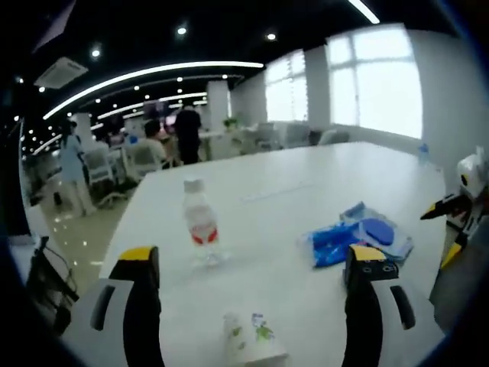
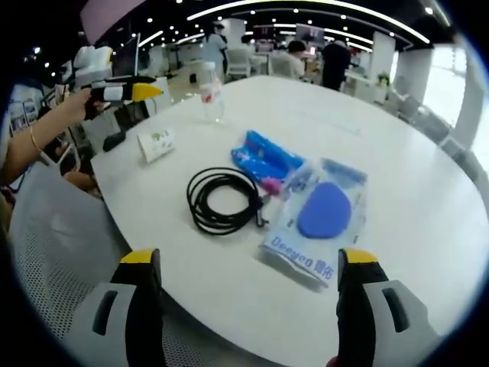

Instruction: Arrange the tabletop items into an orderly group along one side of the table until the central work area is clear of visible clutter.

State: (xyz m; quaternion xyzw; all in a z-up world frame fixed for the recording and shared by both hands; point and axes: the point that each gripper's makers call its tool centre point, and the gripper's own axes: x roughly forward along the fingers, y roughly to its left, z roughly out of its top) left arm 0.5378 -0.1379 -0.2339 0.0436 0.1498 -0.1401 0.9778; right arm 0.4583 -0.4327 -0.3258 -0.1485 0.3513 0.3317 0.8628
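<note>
Black coiled cable (image 2: pixel 222 200) beside glossy blue packet (image 2: pixel 319 219); both claws wide, empty.

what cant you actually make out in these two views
- Paper cup, left gripper view: cut off by the bottom edge, its print blurred.
- Water bottle label, right gripper view: too small to read.
- Black cable ends, right gripper view: lost in the coil.
- Blue pouch, left gripper view: partly behind the left tongs.

Smooth white table (image 2: pixel 428 199), clear plastic bottle (image 1: pixel 200 222), glossy plastic packet (image 2: pixel 321 218).
</note>
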